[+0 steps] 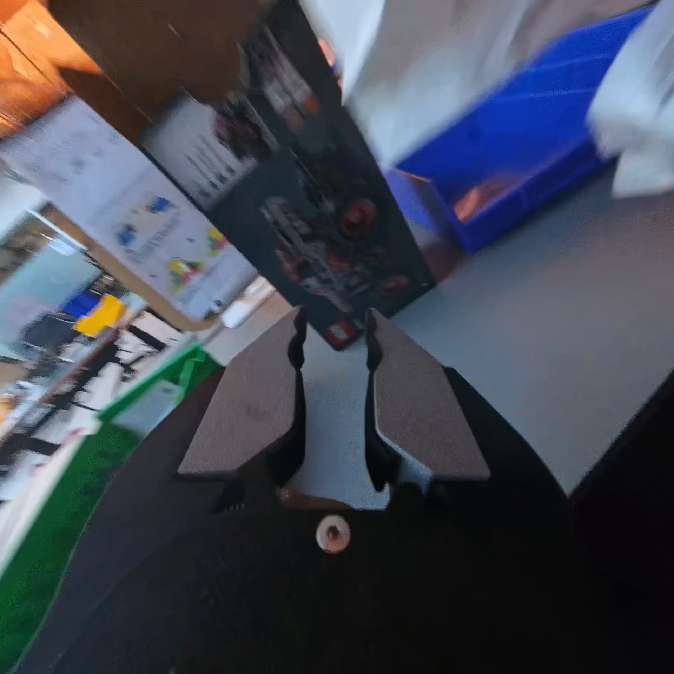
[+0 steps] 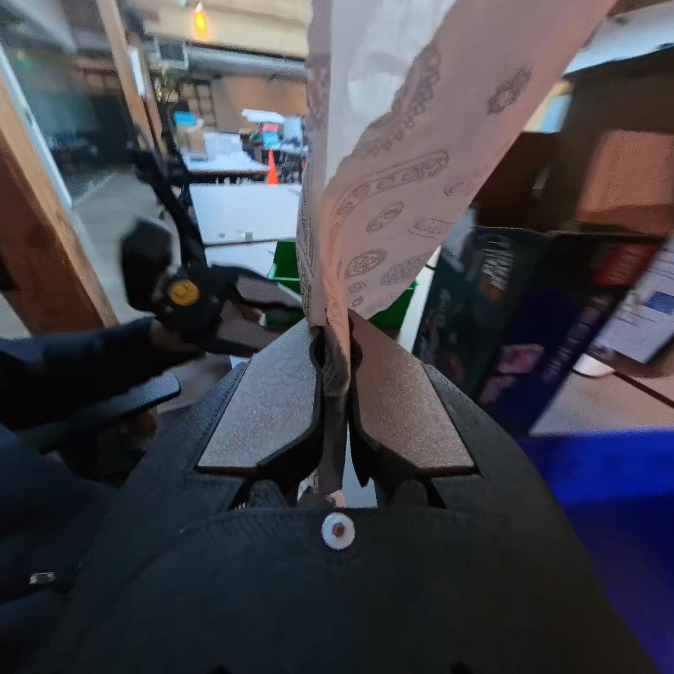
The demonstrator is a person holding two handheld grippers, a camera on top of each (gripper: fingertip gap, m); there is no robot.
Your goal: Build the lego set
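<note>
My right gripper (image 2: pixel 333 328) is shut on a torn white paper bag (image 2: pixel 383 146) printed with brick outlines; the bag rises above the fingertips. My left gripper (image 1: pixel 333 321) is open and empty above the grey table (image 1: pixel 529 310), its tips near the corner of the dark lego box (image 1: pixel 310 204), which stands tilted in this blurred view. The left gripper also shows in the right wrist view (image 2: pixel 262 310), at the left and beside the bag. The box shows at the right of the right wrist view (image 2: pixel 510 310). White bags (image 1: pixel 419 73) hang at the top of the left wrist view.
A blue bin (image 1: pixel 510 146) sits on the table behind the box and holds something orange. A green bin (image 1: pixel 153 383) (image 2: pixel 288 270) stands at the table's far side. An open instruction booklet (image 1: pixel 120 204) leans beside the box. A wooden post (image 2: pixel 47 237) stands at the left. Tip to tip, the grippers are about 15 cm apart.
</note>
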